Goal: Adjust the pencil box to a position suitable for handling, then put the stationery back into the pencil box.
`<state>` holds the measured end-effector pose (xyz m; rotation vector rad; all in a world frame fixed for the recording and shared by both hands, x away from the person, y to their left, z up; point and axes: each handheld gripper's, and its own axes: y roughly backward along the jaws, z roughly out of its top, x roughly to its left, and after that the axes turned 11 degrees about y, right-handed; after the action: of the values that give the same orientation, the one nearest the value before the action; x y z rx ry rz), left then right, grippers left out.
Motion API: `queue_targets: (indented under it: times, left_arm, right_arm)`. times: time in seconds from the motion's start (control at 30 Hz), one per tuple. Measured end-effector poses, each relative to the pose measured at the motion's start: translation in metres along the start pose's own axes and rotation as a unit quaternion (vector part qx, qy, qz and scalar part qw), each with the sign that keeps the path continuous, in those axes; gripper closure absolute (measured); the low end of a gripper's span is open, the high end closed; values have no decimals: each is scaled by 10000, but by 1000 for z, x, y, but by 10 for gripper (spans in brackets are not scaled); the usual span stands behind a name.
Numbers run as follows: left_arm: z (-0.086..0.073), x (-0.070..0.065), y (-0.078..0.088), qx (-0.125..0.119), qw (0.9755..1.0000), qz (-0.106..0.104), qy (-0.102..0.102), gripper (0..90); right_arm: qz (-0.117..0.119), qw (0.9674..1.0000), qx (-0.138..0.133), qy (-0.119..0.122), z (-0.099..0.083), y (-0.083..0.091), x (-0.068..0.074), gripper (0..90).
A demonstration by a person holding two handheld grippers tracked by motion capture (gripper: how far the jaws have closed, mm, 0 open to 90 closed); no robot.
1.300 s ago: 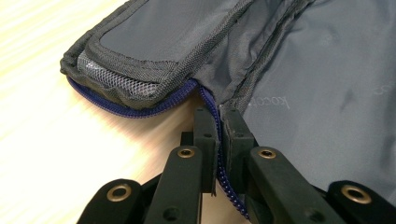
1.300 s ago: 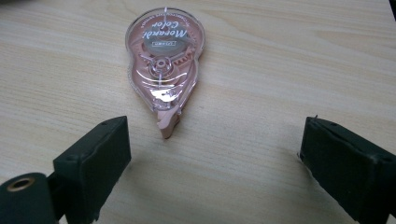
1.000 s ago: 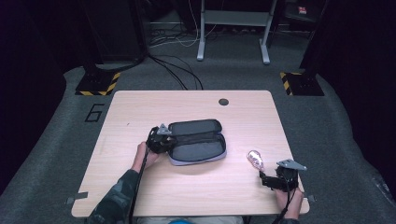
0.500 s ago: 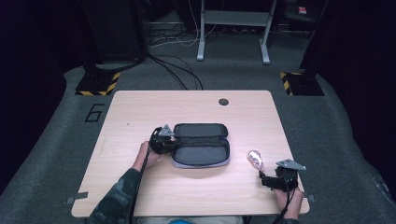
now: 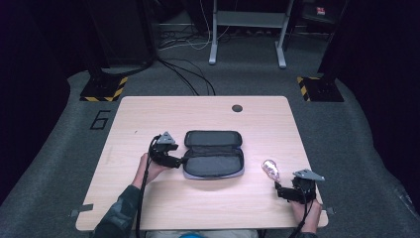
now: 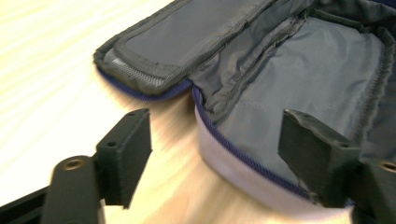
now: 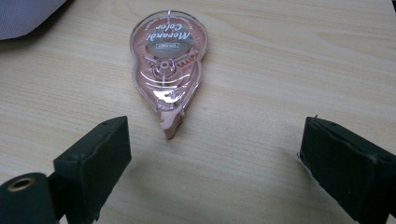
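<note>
A grey pencil case (image 5: 213, 153) with a blue zip lies open mid-table, its lid flap (image 6: 187, 42) folded back. My left gripper (image 5: 179, 161) is at the case's left end. Its jaws have just been opening and now stand wide. In the left gripper view (image 6: 217, 128) the case's near rim (image 6: 243, 158) sits between them, untouched by either pad. A pink correction tape dispenser (image 5: 270, 169) lies to the right of the case. My right gripper (image 5: 278, 191) rests open just short of it, and in the right gripper view (image 7: 212, 140) the dispenser (image 7: 167, 60) points its tip at the gap.
The wooden table (image 5: 148, 114) has a round cable hole (image 5: 237, 108) near its far edge. A corner of the case (image 7: 23, 14) shows at the top left of the right gripper view. Dark floor, cables and stand legs lie beyond the table.
The left gripper's jaws have gone from shut to wide and let go of the case's end. The case has slid right and now lies flat open. The right gripper has kept still.
</note>
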<state>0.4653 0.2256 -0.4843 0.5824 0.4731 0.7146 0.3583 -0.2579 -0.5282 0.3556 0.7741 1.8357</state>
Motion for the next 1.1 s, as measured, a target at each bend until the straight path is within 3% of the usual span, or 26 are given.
queue_targets:
  times: [0.17, 0.23, 0.3, 0.33, 0.53, 0.6, 0.67, 0.77, 0.8, 0.93, 1.1]
  left_arm:
    - [-13, -1, 15, 43, 9998, 142, 137, 147]
    - [-19, 0, 20, 169, 9995, 234, 102, 133]
    - [-24, 1, 23, 241, 9993, 230, 196, 89]
    - [-28, 0, 26, 289, 9987, 384, 159, 89]
    - [-47, 2, 37, 282, 9963, 747, 316, 47]
    - [-52, 4, 40, 294, 9959, 749, 420, 31]
    - [-60, 1, 43, 206, 9937, 1028, 409, 28]
    - [-70, 0, 44, 271, 9911, 1235, 408, 18]
    - [-76, -1, 43, 423, 9897, 1300, 424, 7]
    - [-88, -4, 39, 527, 9891, 1322, 365, 2]
    - [-96, -3, 42, 319, 9902, 1255, 516, 0]
  right_arm:
    - [-8, 10000, 15, 5, 0, 0, 0, 84]
    - [-7, 10000, 17, 9, 0, 0, 0, 85]
    - [-5, 10000, 9, 13, 0, 0, 0, 86]
    - [-5, 10000, 9, 13, 0, 0, 0, 86]
    - [-19, 10000, 60, 31, 0, 0, 1, 87]
    - [-45, 10000, 17, 28, 0, -1, 1, 87]
    - [-42, 10000, 32, 6, 0, 0, 1, 86]
    - [-31, 10000, 41, 27, 0, -1, 1, 84]
    - [-33, 10000, 11, 32, 0, -1, 1, 83]
    - [-27, 10000, 55, 11, 1, 0, 1, 70]
    - [99, 9999, 69, -112, 1, 1, -1, 20]
